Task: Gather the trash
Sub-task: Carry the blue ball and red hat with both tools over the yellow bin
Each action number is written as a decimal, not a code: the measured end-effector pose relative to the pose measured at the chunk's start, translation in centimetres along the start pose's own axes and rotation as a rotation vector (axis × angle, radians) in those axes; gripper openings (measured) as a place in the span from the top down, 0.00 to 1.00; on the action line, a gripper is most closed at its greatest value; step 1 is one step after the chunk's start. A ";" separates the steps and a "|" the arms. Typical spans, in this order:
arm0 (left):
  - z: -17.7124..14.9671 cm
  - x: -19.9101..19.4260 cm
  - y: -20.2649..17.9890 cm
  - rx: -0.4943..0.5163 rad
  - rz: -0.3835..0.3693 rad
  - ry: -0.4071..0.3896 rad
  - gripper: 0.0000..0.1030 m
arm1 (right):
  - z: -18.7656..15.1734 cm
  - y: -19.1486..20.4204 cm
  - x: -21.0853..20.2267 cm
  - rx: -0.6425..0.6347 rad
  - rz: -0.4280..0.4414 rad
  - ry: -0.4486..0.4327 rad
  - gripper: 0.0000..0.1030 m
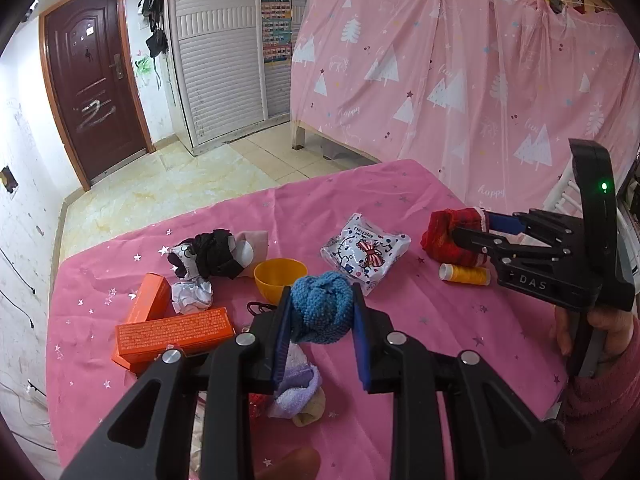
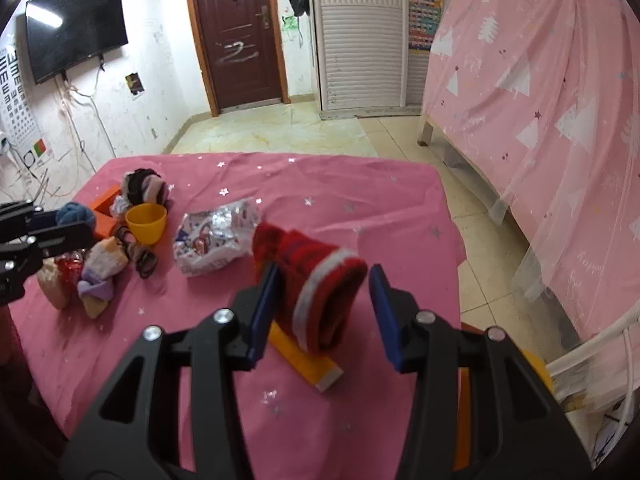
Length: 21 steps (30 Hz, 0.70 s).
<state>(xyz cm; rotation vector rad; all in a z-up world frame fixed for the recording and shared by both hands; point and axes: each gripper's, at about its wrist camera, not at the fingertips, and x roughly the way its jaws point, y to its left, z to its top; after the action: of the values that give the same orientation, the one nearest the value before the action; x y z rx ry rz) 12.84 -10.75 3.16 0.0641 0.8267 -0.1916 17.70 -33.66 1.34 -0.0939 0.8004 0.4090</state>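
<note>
We hold a blue knit ball (image 1: pixel 322 307) in the left hand-held gripper (image 1: pixel 320 312). The right hand-held gripper (image 2: pixel 324 300) straddles a red sock (image 2: pixel 316 280), seemingly not clamped. Beyond the left one, crumpled paper (image 1: pixel 192 295) waits on the desk (image 1: pixel 420 320); collecting has barely begun.

Dark wooden door (image 1: pixel 94 80) standing shut in far wall. White louvred wardrobe (image 1: pixel 224 60) sitting right of door, black bags (image 1: pixel 154 12) hanging between them. Colourful chart (image 1: pixel 277 30) hanging beside wardrobe. Pink tree-print curtain (image 1: pixel 460 72) draping over bed frame on right. Television (image 2: pixel 76 32) hanging on left wall, cables trailing below it, eye chart (image 2: pixel 16 92) showing at far left edge. Pale tiled floor (image 2: pixel 280 132) lying between door and table.
</note>
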 end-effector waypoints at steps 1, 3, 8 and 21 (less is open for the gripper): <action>0.0 0.0 0.0 -0.001 -0.001 0.001 0.80 | 0.2 0.1 0.1 -0.007 -0.003 0.001 0.57; 0.1 0.1 0.0 -0.002 -0.001 0.003 0.80 | 0.7 0.4 0.3 -0.025 -0.014 0.001 0.58; 0.2 0.2 0.1 -0.002 -0.002 0.004 0.80 | 1.1 0.8 0.4 -0.050 -0.025 -0.002 0.66; 0.6 0.3 -0.5 0.010 -0.008 0.001 0.80 | 2.6 -1.5 -1.9 0.083 0.133 -0.044 0.78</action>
<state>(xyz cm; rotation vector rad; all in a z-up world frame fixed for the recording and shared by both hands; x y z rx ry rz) 13.38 -11.40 3.35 0.0708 0.8273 -0.2033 18.90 -35.01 4.38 0.0463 0.7821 0.5015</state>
